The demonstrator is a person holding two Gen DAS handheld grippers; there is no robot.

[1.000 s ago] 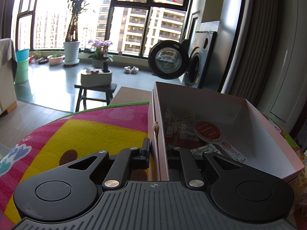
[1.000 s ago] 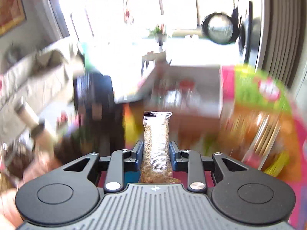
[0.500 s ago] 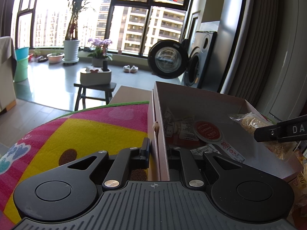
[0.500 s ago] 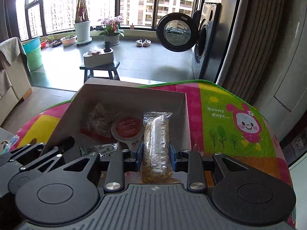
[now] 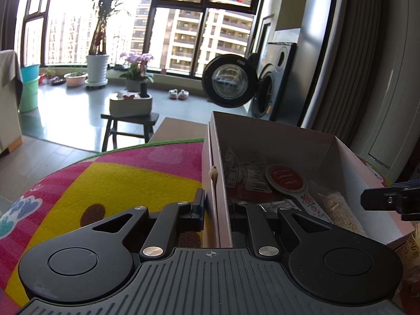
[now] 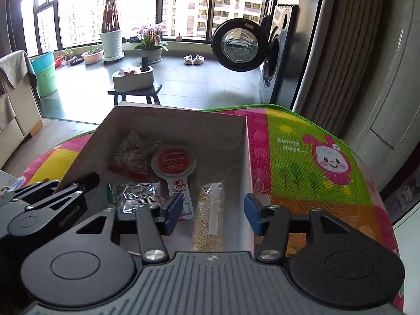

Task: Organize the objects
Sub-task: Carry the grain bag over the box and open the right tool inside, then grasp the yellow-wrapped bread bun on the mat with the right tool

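Observation:
A pink cardboard box (image 5: 283,134) (image 6: 170,116) stands on a colourful round mat. My left gripper (image 5: 215,210) is shut on the box's near left wall. Inside lie a clear packet of grain bar (image 6: 208,218) (image 5: 338,211) along the right wall, a red round-lidded snack pack (image 6: 174,161) (image 5: 286,178), crinkled snack bags (image 6: 131,155) and a green-and-silver sachet (image 6: 131,191). My right gripper (image 6: 213,214) hangs open just above the grain packet, one finger on each side of it and not touching it. Its fingertip (image 5: 378,200) juts into the left wrist view at the right edge.
The mat (image 6: 309,157) (image 5: 105,178) covers a round table whose edge curves close behind the box. More snack packets (image 5: 410,246) lie right of the box. Beyond are a stool with a tissue box (image 6: 134,78), a washing machine with its door open (image 6: 239,44), and potted plants.
The right gripper carried the grain packet over the box, lowered it against the right wall and opened; the packet now lies in the box. The left gripper kept its hold on the wall.

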